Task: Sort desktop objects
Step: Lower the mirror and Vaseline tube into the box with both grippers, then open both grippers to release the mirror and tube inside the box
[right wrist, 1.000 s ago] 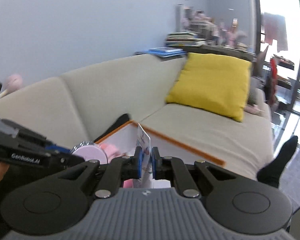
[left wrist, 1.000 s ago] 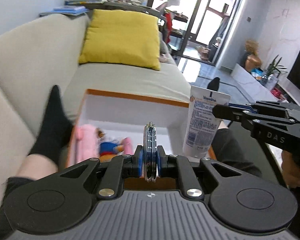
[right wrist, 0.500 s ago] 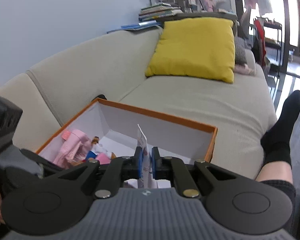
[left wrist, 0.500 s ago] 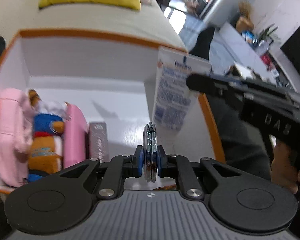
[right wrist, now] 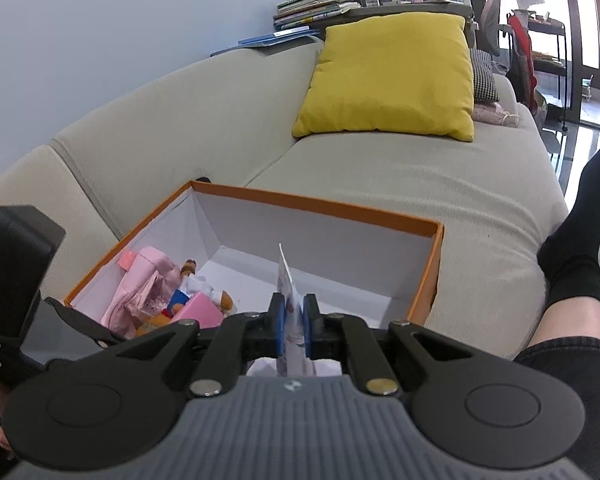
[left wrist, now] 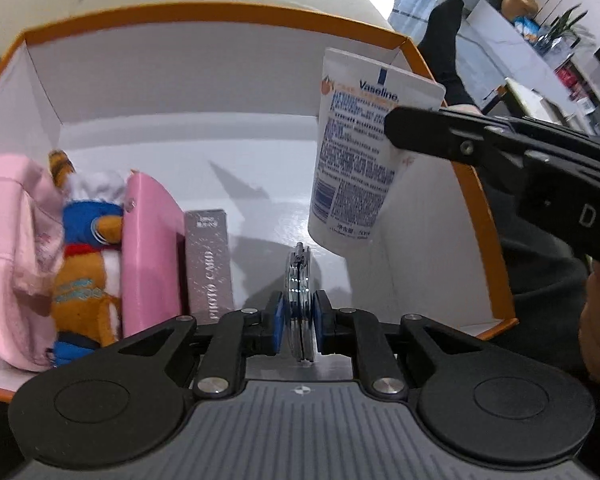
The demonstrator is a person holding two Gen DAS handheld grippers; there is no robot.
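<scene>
An orange-rimmed white box [left wrist: 220, 12] lies on the sofa; it also shows in the right wrist view [right wrist: 320, 204]. My left gripper [left wrist: 298, 320] is shut on a thin round silver compact [left wrist: 299, 280], held edge-on low inside the box. My right gripper [right wrist: 293, 332] is shut on a white Vaseline tube [left wrist: 356, 160], seen edge-on in its own view [right wrist: 286, 280], held upright over the box's right side. In the box lie a pink cloth [left wrist: 8, 240], a plush toy [left wrist: 88, 264], a pink case [left wrist: 150, 256] and a grey carton [left wrist: 210, 264].
A beige sofa [right wrist: 400, 176] carries a yellow cushion [right wrist: 392, 76]. A leg in a black sock [right wrist: 580, 232] rests at the right of the box. Books [right wrist: 312, 8] are stacked behind the sofa back.
Both grippers have come down toward the box. The compact is now low inside the box and the tube hangs over its right side.
</scene>
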